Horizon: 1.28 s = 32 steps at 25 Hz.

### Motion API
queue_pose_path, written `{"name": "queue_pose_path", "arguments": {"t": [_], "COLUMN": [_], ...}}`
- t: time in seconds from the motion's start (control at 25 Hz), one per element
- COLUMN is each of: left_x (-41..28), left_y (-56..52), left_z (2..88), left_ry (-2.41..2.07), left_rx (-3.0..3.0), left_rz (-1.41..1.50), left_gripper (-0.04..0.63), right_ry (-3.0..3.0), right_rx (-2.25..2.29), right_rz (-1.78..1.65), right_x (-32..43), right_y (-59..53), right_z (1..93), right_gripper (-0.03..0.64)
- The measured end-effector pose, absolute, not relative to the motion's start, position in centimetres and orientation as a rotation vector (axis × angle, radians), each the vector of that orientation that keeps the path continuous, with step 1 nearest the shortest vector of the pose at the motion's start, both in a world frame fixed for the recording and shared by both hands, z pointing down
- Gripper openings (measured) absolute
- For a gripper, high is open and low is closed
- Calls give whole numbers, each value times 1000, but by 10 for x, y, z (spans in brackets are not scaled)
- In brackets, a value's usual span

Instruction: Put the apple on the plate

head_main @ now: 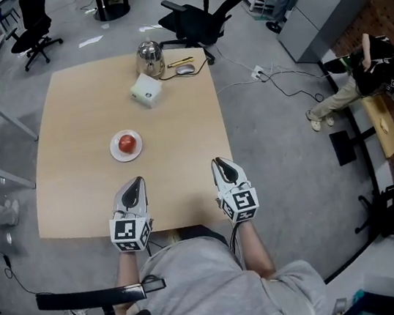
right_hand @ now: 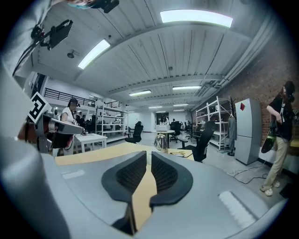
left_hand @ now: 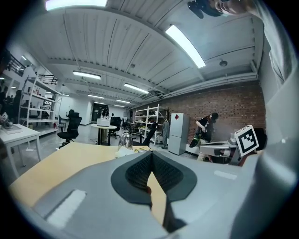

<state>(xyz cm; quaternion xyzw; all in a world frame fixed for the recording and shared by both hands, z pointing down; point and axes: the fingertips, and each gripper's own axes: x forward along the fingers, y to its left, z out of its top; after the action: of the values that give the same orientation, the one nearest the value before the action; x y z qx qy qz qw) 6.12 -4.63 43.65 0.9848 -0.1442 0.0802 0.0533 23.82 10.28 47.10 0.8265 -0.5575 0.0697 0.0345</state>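
A red apple [head_main: 127, 142] rests on a small white plate [head_main: 115, 152] in the middle of the tan table [head_main: 178, 134]. My left gripper [head_main: 136, 182] hovers over the table's near edge, just short of the plate, jaws shut and empty. Level with it to the right, my right gripper [head_main: 218, 163] is also closed with nothing in it. In the left gripper view the pads [left_hand: 140, 170] meet at the tip of the gripper [left_hand: 152, 154]. In the right gripper view only a thin slit shows between the fingers of the gripper [right_hand: 149, 153].
A shiny metal kettle [head_main: 150, 58] and a white box [head_main: 146, 90] stand at the table's far side, with a mouse [head_main: 184, 69] and a pen beside them. A black office chair [head_main: 197, 19] is behind the far edge. A person [head_main: 353, 87] is by the wall at right.
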Motion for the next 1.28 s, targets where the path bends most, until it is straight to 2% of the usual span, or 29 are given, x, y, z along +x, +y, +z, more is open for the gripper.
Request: {"name": "queue_pose_path", "arguments": {"t": [0.24, 1.28], "left_x": [70, 67], "left_y": [-41, -39], "left_z": [432, 437], "left_ry": [-400, -377], "left_rx": [3004, 3019], "left_rz": [230, 233], "left_gripper": [20, 20], "right_ry": [-1685, -1681], "right_rx": [2562, 2578], "right_rz": [222, 220], "right_x": [237, 231], "right_y": [116, 123], "right_z": [470, 475], "right_gripper": [6, 6]}}
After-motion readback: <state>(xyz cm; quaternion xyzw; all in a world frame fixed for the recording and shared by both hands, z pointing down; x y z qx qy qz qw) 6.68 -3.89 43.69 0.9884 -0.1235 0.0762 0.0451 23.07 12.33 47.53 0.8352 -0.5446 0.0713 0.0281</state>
